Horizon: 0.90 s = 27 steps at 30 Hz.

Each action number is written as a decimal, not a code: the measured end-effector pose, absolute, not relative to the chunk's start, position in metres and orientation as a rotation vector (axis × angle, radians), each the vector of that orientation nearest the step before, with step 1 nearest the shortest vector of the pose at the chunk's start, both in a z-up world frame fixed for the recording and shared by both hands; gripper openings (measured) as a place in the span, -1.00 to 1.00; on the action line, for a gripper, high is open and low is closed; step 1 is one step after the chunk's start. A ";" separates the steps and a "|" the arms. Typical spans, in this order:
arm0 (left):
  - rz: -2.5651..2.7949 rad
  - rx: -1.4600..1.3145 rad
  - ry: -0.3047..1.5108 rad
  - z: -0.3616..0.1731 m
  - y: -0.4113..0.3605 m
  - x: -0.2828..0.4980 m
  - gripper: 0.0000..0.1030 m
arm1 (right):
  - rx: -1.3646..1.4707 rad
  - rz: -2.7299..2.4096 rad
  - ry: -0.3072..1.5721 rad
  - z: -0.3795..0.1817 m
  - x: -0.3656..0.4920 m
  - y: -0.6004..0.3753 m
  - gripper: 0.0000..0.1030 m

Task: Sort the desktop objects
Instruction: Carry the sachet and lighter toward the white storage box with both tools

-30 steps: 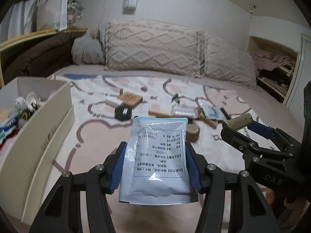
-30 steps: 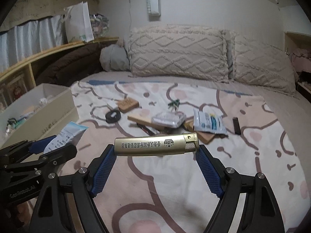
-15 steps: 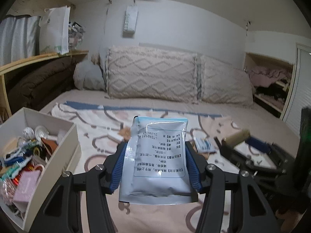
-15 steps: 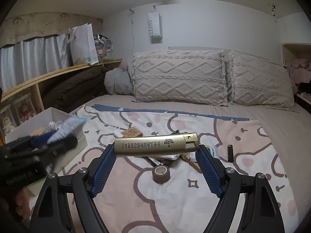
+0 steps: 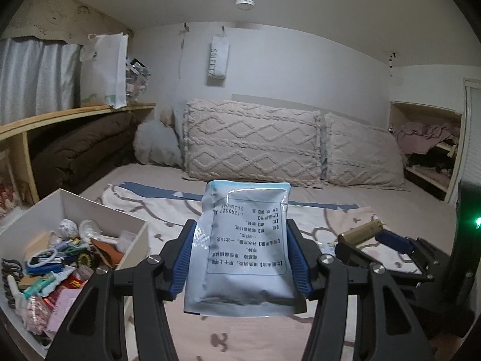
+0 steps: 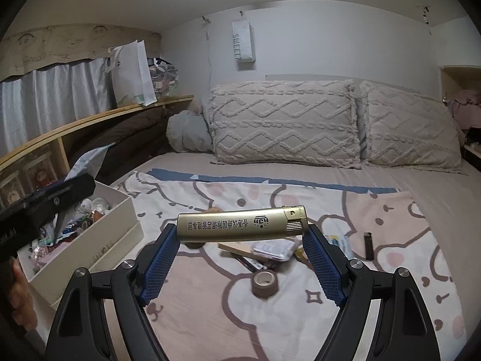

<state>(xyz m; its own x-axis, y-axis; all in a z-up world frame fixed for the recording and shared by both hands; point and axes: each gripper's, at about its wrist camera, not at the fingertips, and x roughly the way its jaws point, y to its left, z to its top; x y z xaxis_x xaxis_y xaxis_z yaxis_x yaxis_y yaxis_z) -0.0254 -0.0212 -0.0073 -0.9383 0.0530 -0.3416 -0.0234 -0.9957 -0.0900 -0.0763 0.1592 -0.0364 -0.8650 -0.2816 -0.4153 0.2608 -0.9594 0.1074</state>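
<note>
left wrist view: the left hand-held gripper (image 5: 242,258) is closed on a pale blue sachet (image 5: 245,240), held upright between its blue pads, printed side toward the camera. low on the left sits an open white box (image 5: 132,225), already crowded with small things: a ring, tubes, packets, a pink card. the sachet hangs above the bed (image 5: 240,331), just right of the box and not yet over it. at the right edge the right hand-held gripper (image 5: 368,237) shows, carrying a gold lighter (image 5: 360,232).

right wrist view: the right hand-held gripper (image 6: 240,240) clamps the gold lighter (image 6: 242,224) by its two ends, lying crosswise, lifted above the bed (image 6: 210,316). the box (image 6: 114,231) is to the left, with the left hand-held gripper (image 6: 75,180) and the sachet (image 6: 88,162) above it. still loose on the bed: a tape roll (image 6: 265,282), a clear packet (image 6: 275,248) on a wooden piece, a small dark lighter (image 6: 368,245).

judging by this, sorting is well along. two items are in hand awaiting the box, and a small cluster is left.
</note>
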 end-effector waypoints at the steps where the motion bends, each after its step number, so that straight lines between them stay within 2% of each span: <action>1: 3.059 -0.543 -0.135 -0.008 -0.025 -0.025 0.10 | 0.632 -2.782 -0.073 -0.036 -0.078 0.155 0.62; 15: 3.188 -0.505 -0.327 -0.010 -0.098 -0.010 0.11 | 0.654 -2.696 -0.063 -0.028 -0.084 0.096 0.62; 27: 3.395 -0.461 -0.507 -0.012 -0.179 0.013 0.11 | 0.646 -2.610 0.045 -0.019 -0.082 0.026 0.63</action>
